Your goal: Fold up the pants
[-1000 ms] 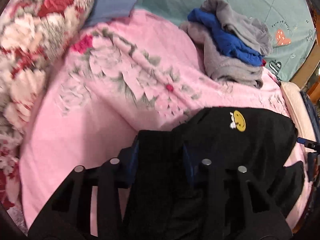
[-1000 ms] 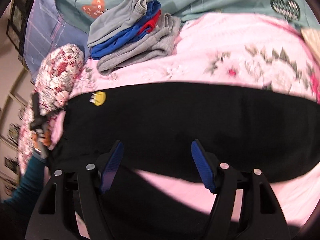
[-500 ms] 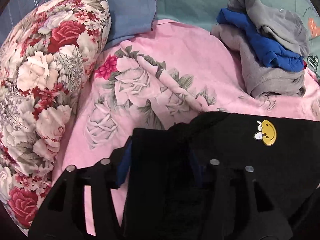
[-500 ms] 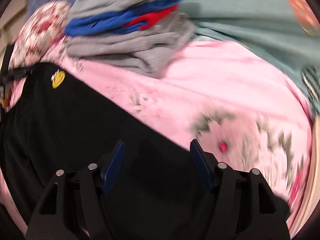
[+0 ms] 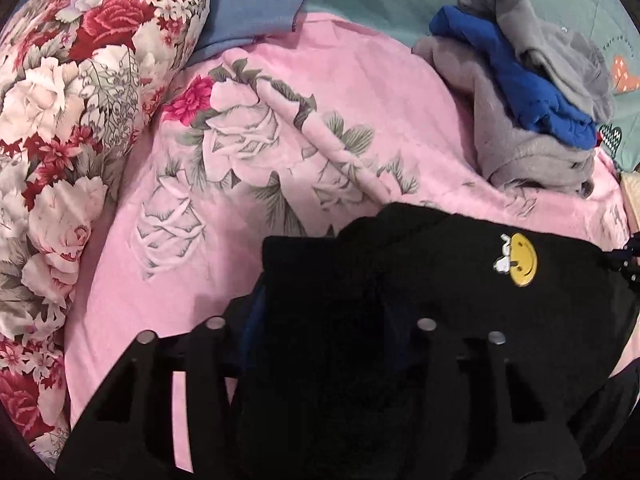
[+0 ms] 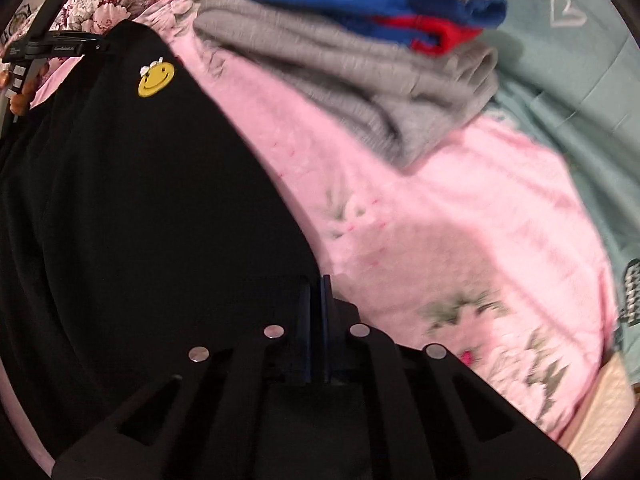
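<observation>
Black pants (image 5: 440,300) with a yellow smiley patch (image 5: 518,265) lie on a pink floral blanket (image 5: 280,140). A thick bunch of the black fabric fills the span between my left gripper's (image 5: 324,312) fingers and drapes over them. Only the left blue pad (image 5: 252,320) shows. In the right wrist view the pants (image 6: 140,200) spread to the left, the patch (image 6: 156,79) near their far end. My right gripper (image 6: 316,292) is shut, its blue pads pressed together on the pants' near edge.
A stack of folded grey and blue clothes (image 5: 540,92) sits at the blanket's far side, close ahead in the right view (image 6: 360,40). A rose-print pillow (image 5: 60,120) lies at the left. A teal sheet (image 6: 580,100) covers the bed beyond.
My right gripper, open one second and half a second ago, has swung along the pants to their edge and shut there. The left gripper still holds its bunch of fabric.
</observation>
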A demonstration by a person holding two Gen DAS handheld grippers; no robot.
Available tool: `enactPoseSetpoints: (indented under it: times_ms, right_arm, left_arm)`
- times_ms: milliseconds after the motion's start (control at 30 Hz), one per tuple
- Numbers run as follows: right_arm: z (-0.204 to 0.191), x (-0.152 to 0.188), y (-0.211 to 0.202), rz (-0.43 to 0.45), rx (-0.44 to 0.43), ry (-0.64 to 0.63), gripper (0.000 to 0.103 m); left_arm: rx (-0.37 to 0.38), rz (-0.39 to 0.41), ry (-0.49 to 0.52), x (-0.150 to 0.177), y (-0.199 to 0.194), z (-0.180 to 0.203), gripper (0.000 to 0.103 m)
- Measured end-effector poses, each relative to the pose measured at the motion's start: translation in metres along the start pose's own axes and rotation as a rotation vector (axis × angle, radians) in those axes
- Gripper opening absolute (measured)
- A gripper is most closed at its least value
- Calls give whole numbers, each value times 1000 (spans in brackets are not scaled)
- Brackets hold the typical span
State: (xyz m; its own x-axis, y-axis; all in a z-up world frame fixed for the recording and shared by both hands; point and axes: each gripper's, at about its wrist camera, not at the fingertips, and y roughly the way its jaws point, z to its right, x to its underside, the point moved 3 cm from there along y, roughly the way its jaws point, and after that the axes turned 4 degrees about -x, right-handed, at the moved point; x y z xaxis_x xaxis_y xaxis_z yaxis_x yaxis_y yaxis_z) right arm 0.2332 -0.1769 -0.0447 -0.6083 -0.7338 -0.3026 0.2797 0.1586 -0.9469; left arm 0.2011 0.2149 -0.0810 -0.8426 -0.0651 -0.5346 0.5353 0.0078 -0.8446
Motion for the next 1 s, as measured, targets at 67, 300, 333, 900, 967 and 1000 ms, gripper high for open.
enactPoseSetpoints:
  times_ms: [67, 300, 333, 900, 967, 1000]
  right_arm:
    - [12, -7, -18, 63, 54, 36, 4]
    - [9, -12, 4, -15, 81, 15, 29]
    - [6, -12, 7, -15, 71, 2, 42]
    - [-13, -34, -58, 164, 81, 16, 5]
    - [-24, -31, -85, 211, 95, 5, 5]
    - [-29, -23, -98, 244, 102, -4, 5]
  left_arm:
    - [-3, 26, 16, -2, -10, 3, 45]
    - [-42, 15, 98, -1, 3, 13, 60]
    - [-51, 10, 101, 0, 8, 13, 62]
    - [-16, 22, 97, -20, 4, 22, 47]
    - [-25, 59, 105, -20, -14, 22, 47]
    - [-24, 79, 107, -19, -24, 22, 47]
